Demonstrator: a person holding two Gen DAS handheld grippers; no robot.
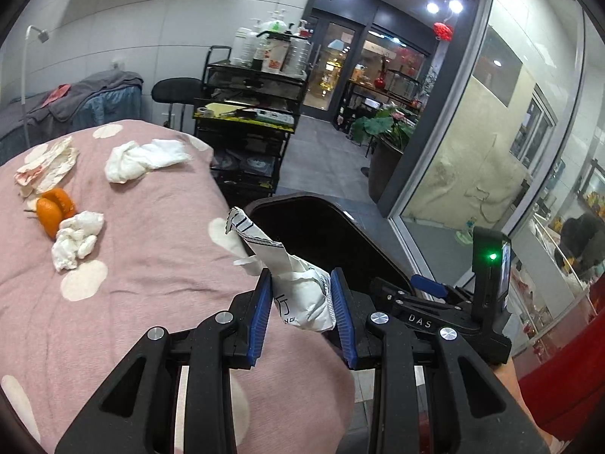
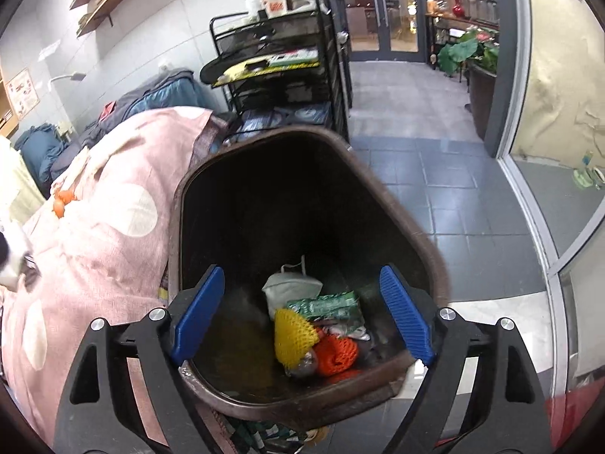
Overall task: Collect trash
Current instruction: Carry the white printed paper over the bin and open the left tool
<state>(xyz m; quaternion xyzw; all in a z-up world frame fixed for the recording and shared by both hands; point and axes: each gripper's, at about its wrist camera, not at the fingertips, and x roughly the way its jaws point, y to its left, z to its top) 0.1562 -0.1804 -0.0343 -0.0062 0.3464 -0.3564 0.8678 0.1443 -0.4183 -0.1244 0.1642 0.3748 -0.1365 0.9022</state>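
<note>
My left gripper [image 1: 301, 287] is shut on a white paper wrapper [image 1: 298, 283] with black print, held over the pink bed's edge beside the dark brown trash bin [image 1: 363, 242]. On the pink spotted blanket [image 1: 151, 257] lie two crumpled tissues [image 1: 140, 159] [image 1: 75, 240], orange peel [image 1: 55, 210] and a stained wrapper [image 1: 47, 166]. My right gripper [image 2: 302, 302] is open and empty above the bin's [image 2: 181, 196] mouth. Inside lie a white mask [image 2: 291, 287], a green packet [image 2: 325, 304], yellow foam net [image 2: 293, 335] and orange net [image 2: 336, 352].
A black metal cart [image 1: 249, 113] with bottles stands past the bed. A potted plant [image 1: 385, 140] and glass partition [image 1: 491, 151] are to the right. Grey tiled floor [image 2: 435, 174] runs beyond the bin. The right gripper's body [image 1: 453, 317] sits close to my left one.
</note>
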